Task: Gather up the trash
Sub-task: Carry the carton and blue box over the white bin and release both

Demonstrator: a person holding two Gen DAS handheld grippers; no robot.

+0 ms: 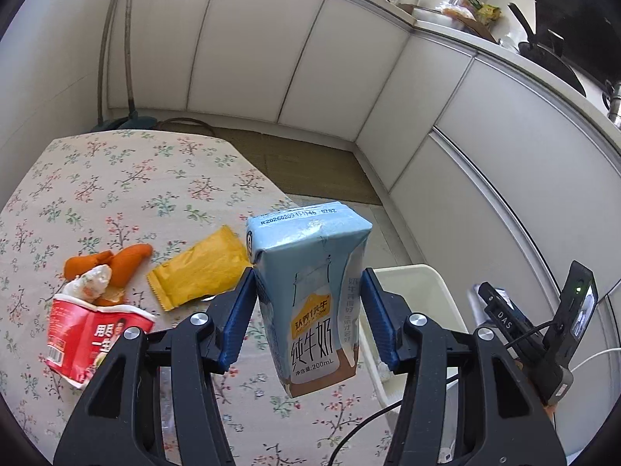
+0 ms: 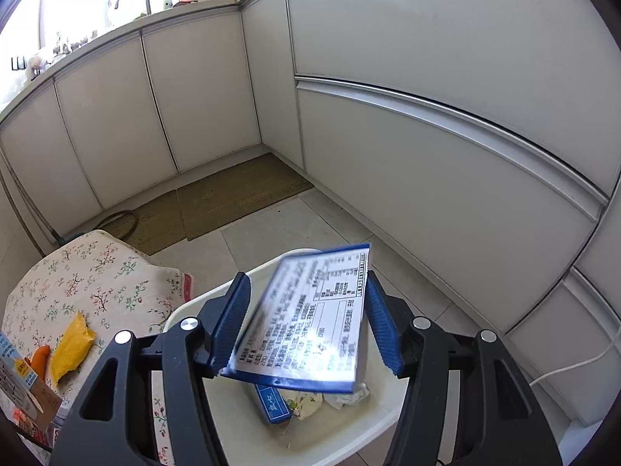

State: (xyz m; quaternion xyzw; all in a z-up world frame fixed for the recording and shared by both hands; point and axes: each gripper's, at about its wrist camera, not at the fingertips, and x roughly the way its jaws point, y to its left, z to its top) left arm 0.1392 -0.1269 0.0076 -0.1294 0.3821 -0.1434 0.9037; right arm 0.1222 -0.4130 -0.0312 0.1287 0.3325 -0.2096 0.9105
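My left gripper [image 1: 308, 275] is shut on a pale blue 200 mL milk carton [image 1: 310, 303], held upright above the table's right edge; the same carton [image 2: 19, 380] shows at the left edge of the right wrist view. My right gripper [image 2: 306, 283] stands open over a white bin [image 2: 186, 314]. A flat blue and white printed box [image 2: 310, 322] hangs tilted and motion-blurred between its pads, loose from them. On the floral tablecloth [image 1: 116, 178] lie a yellow wrapper [image 1: 198, 268], a crushed red paper cup [image 1: 89, 334], orange scraps [image 1: 124, 262] and a crumpled tissue [image 1: 91, 281].
The bin [image 1: 419, 283] stands on the tiled floor right of the table and holds a small blue box [image 2: 271, 404] and crumpled paper [image 2: 345, 396]. White kitchen cabinets [image 2: 427, 155] run behind and to the right. A brown mat [image 2: 233, 194] lies in the corner.
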